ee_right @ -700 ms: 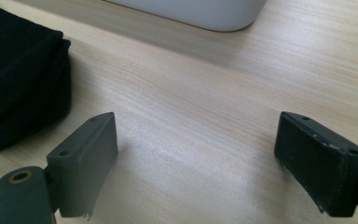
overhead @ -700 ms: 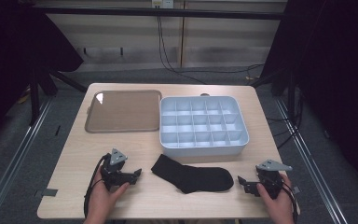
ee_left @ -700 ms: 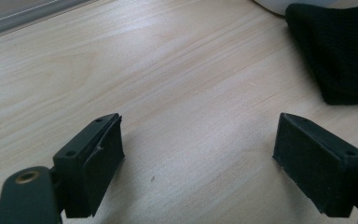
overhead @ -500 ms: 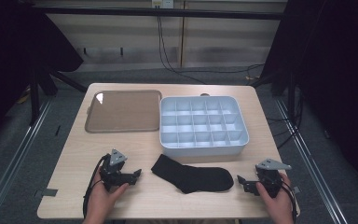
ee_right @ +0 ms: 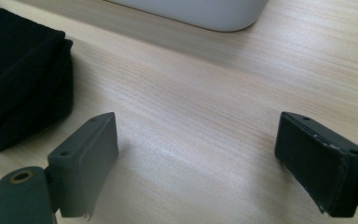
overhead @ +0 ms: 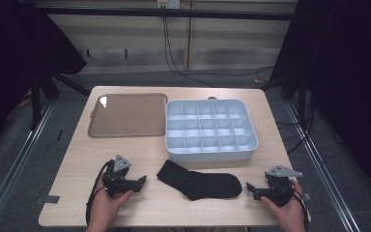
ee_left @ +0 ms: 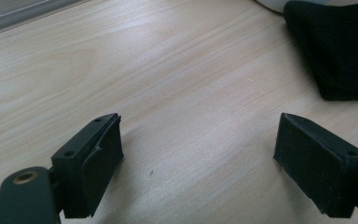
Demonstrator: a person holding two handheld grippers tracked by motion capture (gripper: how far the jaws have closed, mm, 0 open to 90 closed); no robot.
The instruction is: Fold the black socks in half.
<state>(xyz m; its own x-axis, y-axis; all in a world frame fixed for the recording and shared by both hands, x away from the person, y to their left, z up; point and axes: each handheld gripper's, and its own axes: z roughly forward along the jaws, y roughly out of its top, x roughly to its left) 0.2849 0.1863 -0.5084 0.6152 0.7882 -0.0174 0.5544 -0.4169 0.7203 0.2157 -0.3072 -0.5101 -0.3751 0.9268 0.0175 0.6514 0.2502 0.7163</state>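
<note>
A pale wooden table [overhead: 77, 159] carries a white divided organizer box [overhead: 211, 129] at far right and a brown tray [overhead: 128, 115] at far left, side by side. A black sock [overhead: 199, 180] lies flat at the near middle, just in front of the box. The left gripper [overhead: 141, 181] rests near left of the sock, jaws spread with bare wood between them. The right gripper [overhead: 249, 188] sits just right of the sock's toe end, jaws likewise spread and holding nothing.
</note>
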